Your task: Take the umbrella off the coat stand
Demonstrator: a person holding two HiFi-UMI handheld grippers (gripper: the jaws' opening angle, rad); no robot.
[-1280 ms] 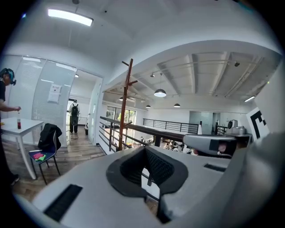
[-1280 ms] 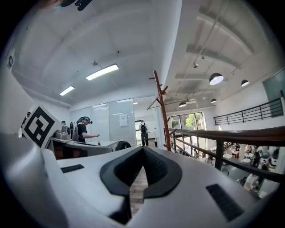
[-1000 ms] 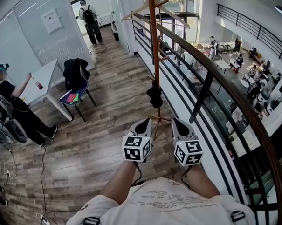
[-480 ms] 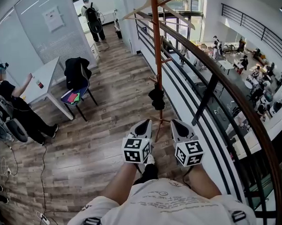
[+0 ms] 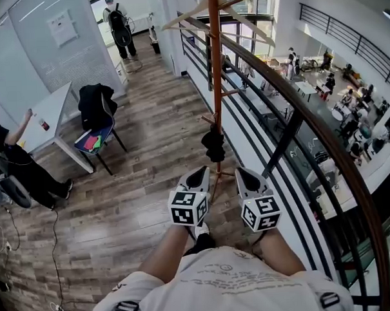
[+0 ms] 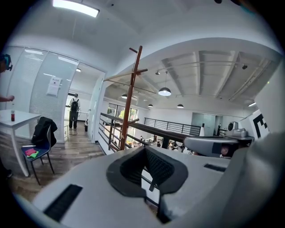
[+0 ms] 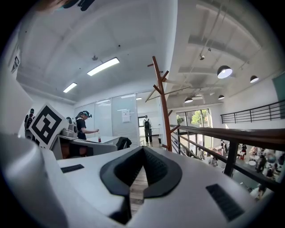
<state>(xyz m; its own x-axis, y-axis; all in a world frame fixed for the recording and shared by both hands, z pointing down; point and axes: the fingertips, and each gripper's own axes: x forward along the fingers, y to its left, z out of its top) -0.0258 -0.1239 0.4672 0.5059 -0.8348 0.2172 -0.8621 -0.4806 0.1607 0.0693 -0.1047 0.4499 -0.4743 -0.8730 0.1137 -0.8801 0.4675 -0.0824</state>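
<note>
Black umbrella [image 5: 213, 146] hangs on coat stand [image 5: 215, 60]; wall notice [image 5: 62, 27] print illegible

Wood-plank floor [image 5: 148, 121], white table [image 5: 54, 109], curved railing [image 5: 313, 122].

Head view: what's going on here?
A person stands facing a tall reddish-brown wooden coat stand beside a dark metal railing, a gripper in each hand. A black folded umbrella hangs from a low peg on the stand. The left gripper and right gripper are both shut, empty, and short of the umbrella.
</note>
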